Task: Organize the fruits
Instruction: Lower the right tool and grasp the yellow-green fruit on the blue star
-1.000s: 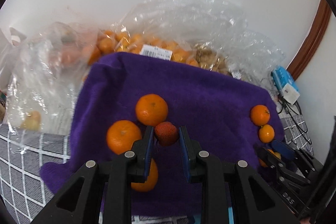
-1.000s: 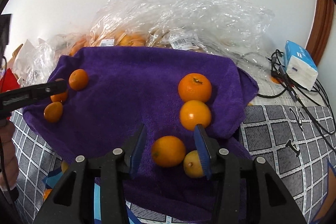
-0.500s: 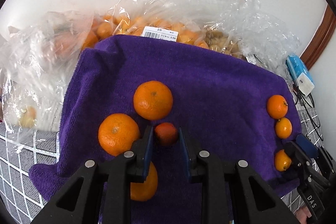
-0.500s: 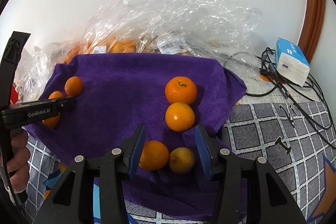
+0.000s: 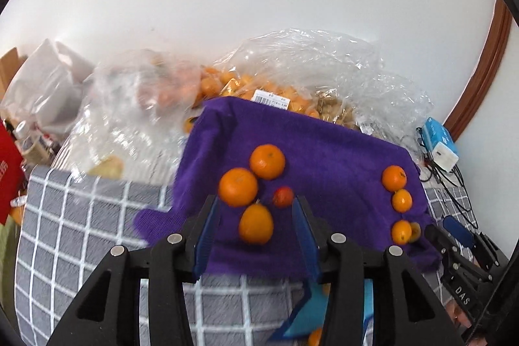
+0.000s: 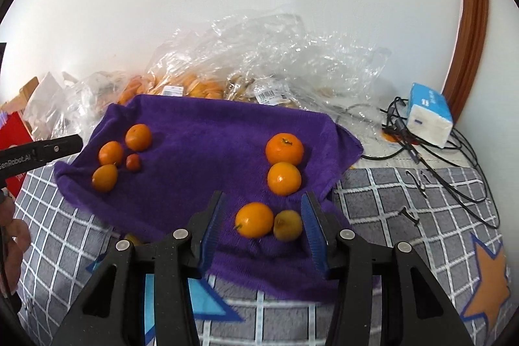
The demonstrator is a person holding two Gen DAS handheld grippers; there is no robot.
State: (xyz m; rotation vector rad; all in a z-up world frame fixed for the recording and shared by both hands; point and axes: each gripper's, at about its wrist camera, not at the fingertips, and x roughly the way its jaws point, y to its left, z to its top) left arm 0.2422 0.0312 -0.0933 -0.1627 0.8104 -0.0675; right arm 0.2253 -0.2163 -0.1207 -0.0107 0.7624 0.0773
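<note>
Left gripper [image 5: 256, 218] jaws just opened, empty; small red fruit [image 5: 283, 196] lies free on purple towel [image 5: 324, 151] beside three oranges; right gripper [image 6: 262, 222] jaws apart, gripping nothing

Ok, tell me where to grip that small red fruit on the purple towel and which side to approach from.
Pinch the small red fruit across its round middle, coming from above. An orange crowds its left, so keep the left gripper fingers narrow. It lies free on the purple towel.

Fruits [image 6: 284, 179] on towel [image 6: 207, 135], bags [image 6: 259, 67] behind
</note>
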